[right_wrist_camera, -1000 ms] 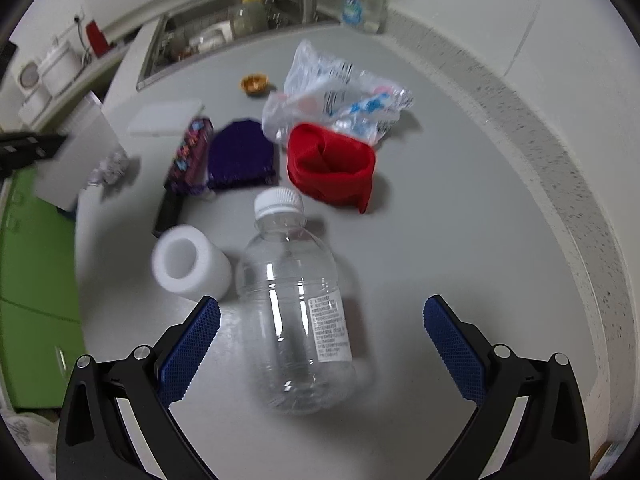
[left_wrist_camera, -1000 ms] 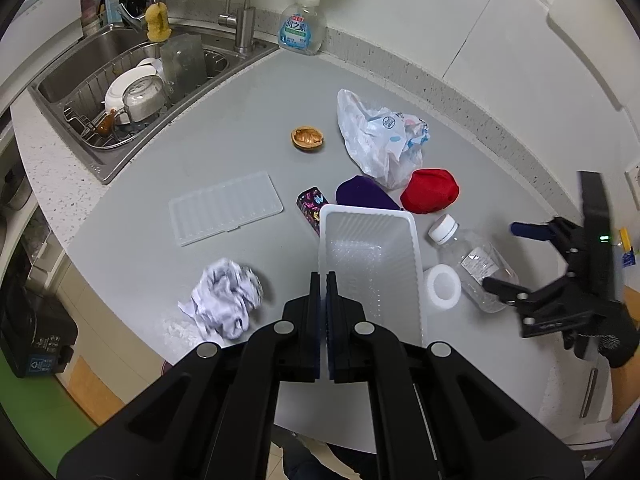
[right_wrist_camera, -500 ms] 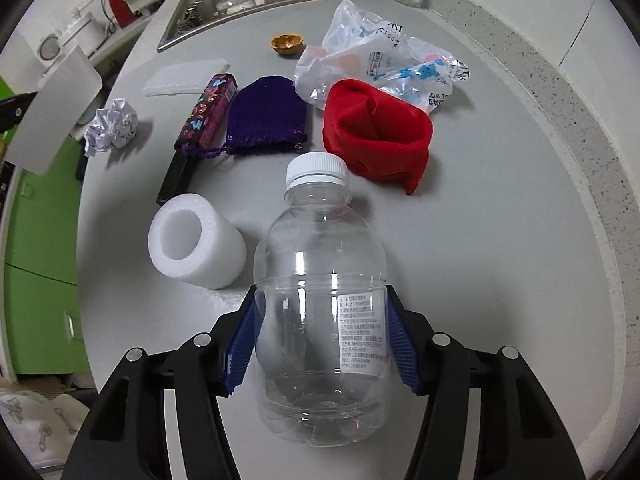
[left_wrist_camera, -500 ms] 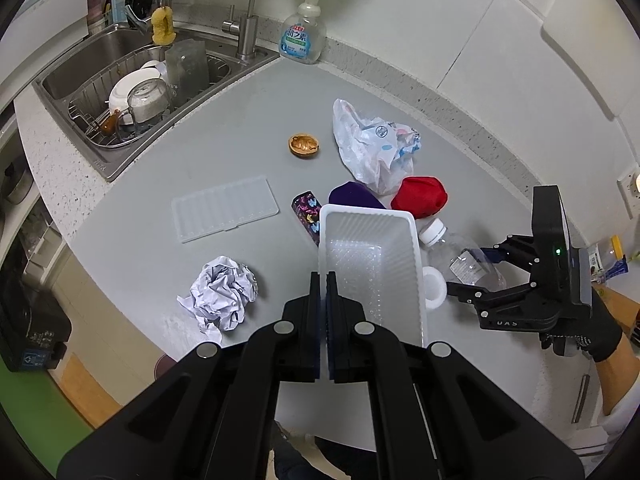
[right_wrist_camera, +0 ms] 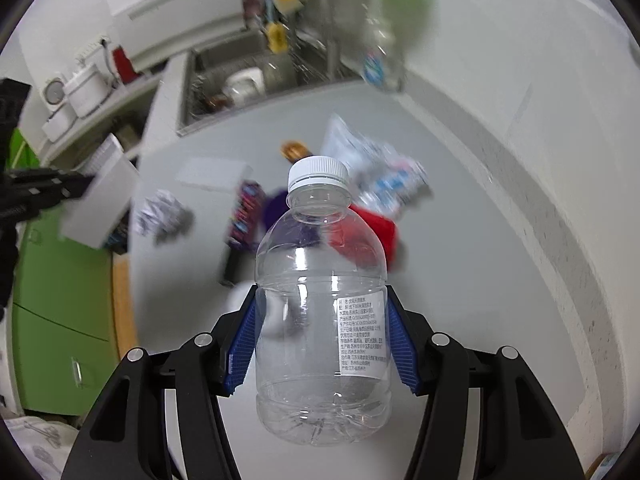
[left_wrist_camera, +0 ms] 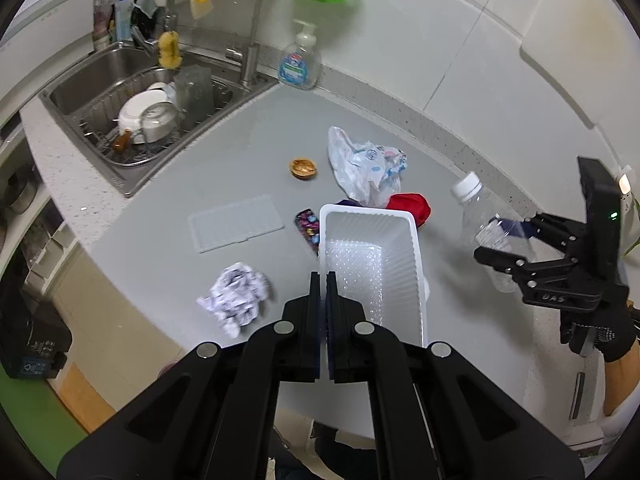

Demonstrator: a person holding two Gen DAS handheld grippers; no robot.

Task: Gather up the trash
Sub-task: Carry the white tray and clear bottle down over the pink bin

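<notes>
My right gripper is shut on a clear plastic bottle with a white cap and holds it in the air above the grey counter. In the left wrist view the bottle hangs to the right of the white bin. My left gripper is shut on the near rim of the white plastic bin, which it holds over the counter's front edge. A crumpled paper ball, a plastic bag, a red cloth, a patterned wrapper and a small golden cup lie on the counter.
A white ridged lid lies left of the bin. A sink with dishes is at the far left, a soap dispenser behind it. A white foam roll shows behind the bottle. A purple cloth lies by the red one.
My right gripper closed on the bottle and lifted it off the counter. The left gripper with the bin stayed about where it was.
</notes>
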